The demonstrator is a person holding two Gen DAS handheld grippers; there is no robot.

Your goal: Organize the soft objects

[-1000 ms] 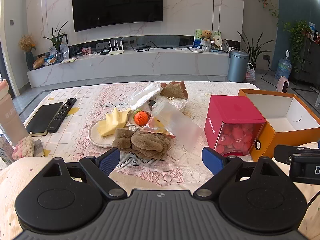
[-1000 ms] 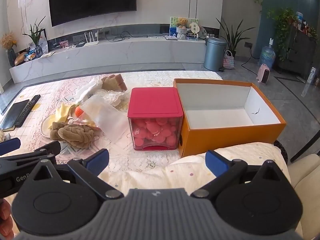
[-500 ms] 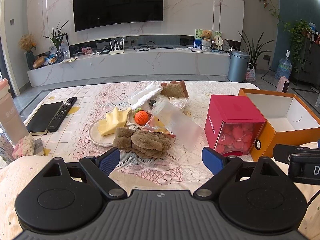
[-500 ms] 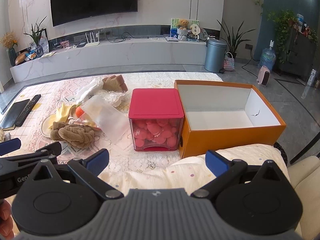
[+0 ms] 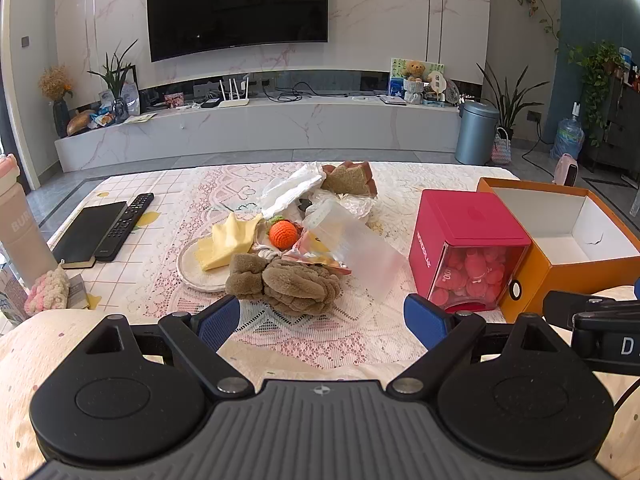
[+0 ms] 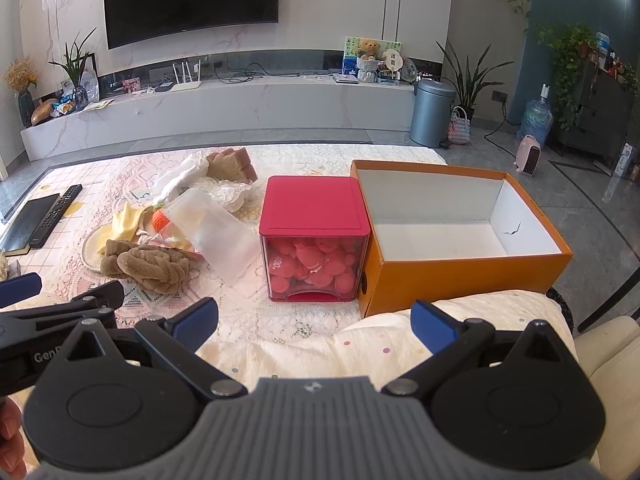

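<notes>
A brown plush knot [image 5: 286,284] [image 6: 146,264] lies at the front of a pile on the lace tablecloth, just beyond my open left gripper [image 5: 320,316]. Behind it sit an orange crochet ball [image 5: 283,234], a yellow cloth [image 5: 228,240] on a pale plate [image 5: 192,272], a frosted plastic bag [image 5: 354,248] and a bread-shaped plush [image 5: 350,179]. An open orange box [image 6: 460,240] with a white inside stands at the right. My right gripper [image 6: 314,326] is open and hangs over a cream dotted cushion [image 6: 360,352], nothing between its fingers.
A red-lidded clear box [image 6: 314,248] of pink items stands against the orange box's left side. A black notebook [image 5: 86,232] and remote [image 5: 124,226] lie far left, with a pink bottle [image 5: 20,228] and a pink knitted piece [image 5: 48,292] near the left edge.
</notes>
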